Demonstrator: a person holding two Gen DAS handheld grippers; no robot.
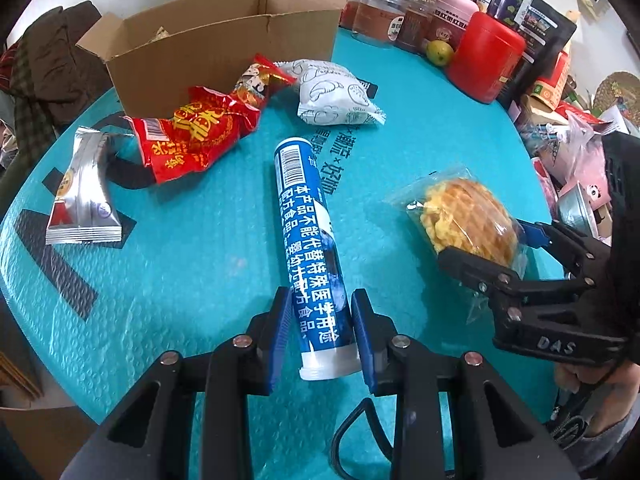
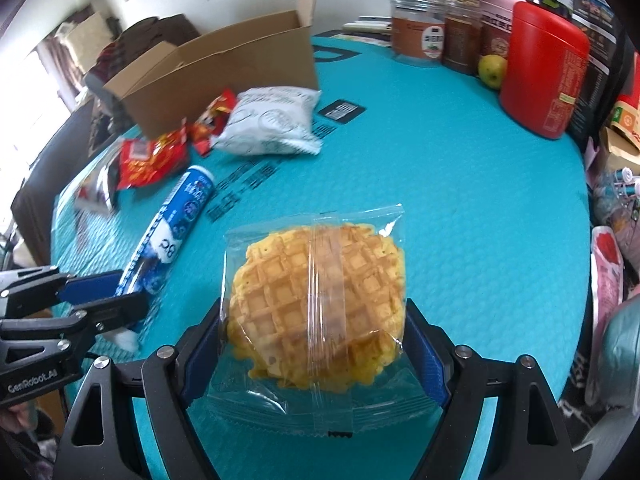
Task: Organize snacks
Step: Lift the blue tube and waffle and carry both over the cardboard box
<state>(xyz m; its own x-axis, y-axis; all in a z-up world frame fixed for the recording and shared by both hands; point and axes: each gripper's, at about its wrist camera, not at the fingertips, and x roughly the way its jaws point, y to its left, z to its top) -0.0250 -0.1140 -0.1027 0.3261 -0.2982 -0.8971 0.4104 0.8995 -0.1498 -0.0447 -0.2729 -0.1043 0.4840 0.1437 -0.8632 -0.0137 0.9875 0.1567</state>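
A blue and white tube [image 1: 310, 248] lies on the teal table; its near end sits between the fingers of my left gripper [image 1: 322, 332], which stands open around it with small gaps each side. A clear-wrapped waffle [image 2: 320, 304] sits between the fingers of my right gripper [image 2: 312, 344], which closes on it. The waffle [image 1: 468, 220] and right gripper [image 1: 496, 248] also show in the left wrist view. The tube [image 2: 172, 232] and left gripper [image 2: 104, 296] show in the right wrist view. An open cardboard box [image 1: 224, 48] stands at the back.
A red snack bag [image 1: 196, 132], a white snack bag [image 1: 336, 92], and a silver packet [image 1: 84, 192] lie near the box. A red canister [image 1: 488, 56], jars [image 1: 376, 12] and a green fruit [image 1: 439, 52] crowd the back right edge.
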